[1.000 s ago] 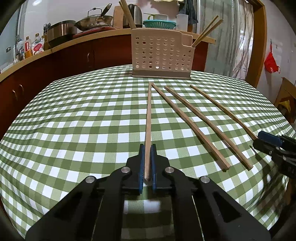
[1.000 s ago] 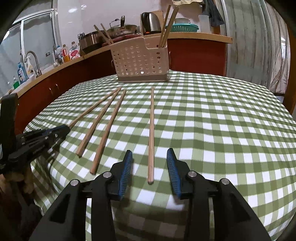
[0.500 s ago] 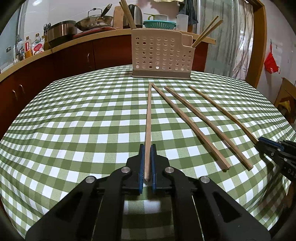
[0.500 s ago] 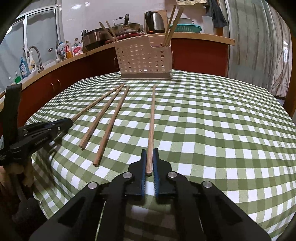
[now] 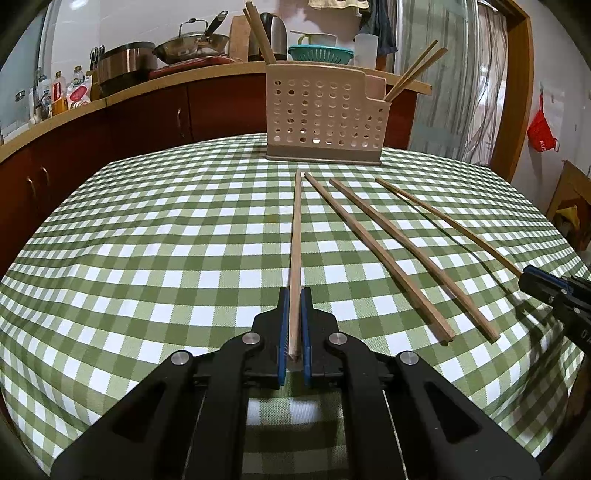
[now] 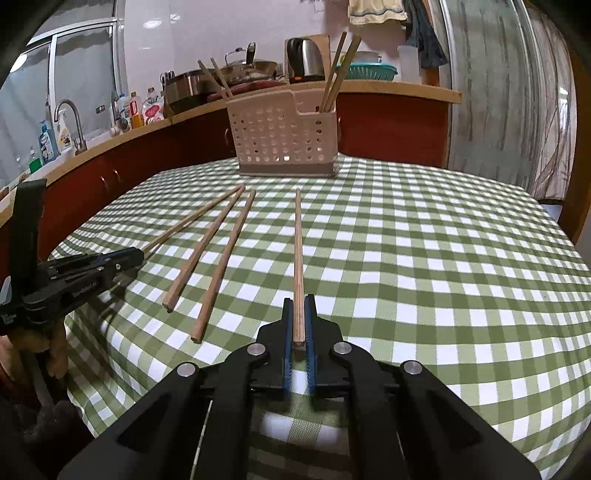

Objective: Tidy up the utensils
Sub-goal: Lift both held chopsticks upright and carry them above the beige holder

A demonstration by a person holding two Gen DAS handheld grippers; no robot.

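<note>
Since a second ago the right gripper [image 6: 300, 325] has closed from wide apart onto the rightmost chopstick [image 6: 298, 258], its blue pads now pinching the near end; the left gripper [image 5: 294, 325] has not shifted and stays clamped on the leftmost chopstick [image 5: 295, 243]. Each held stick reaches from the jaws across the green checked tablecloth [image 5: 147, 258] toward the perforated beige utensil holder [image 5: 325, 118], which stands at the far side of the table. Whether the far tips of the held sticks rest on the cloth or sit just above it is hard to judge through the fisheye lens.

Between the two held sticks lie two loose chopsticks [image 5: 384, 258] side by side, close together and apart from both grippers, fanning outward toward the near edge. More chopsticks [image 5: 413, 74] stand tilted in the holder's right compartment, and another pair [image 5: 258, 33] leans up at its left end.

From the right wrist view, the person's hand [image 6: 48, 343] grips the left tool's handle at the table's edge. Behind the table runs a wooden counter [image 5: 110, 103] with a wok [image 5: 192, 40], a kettle [image 6: 304, 59] and a teal colander [image 5: 319, 51].
</note>
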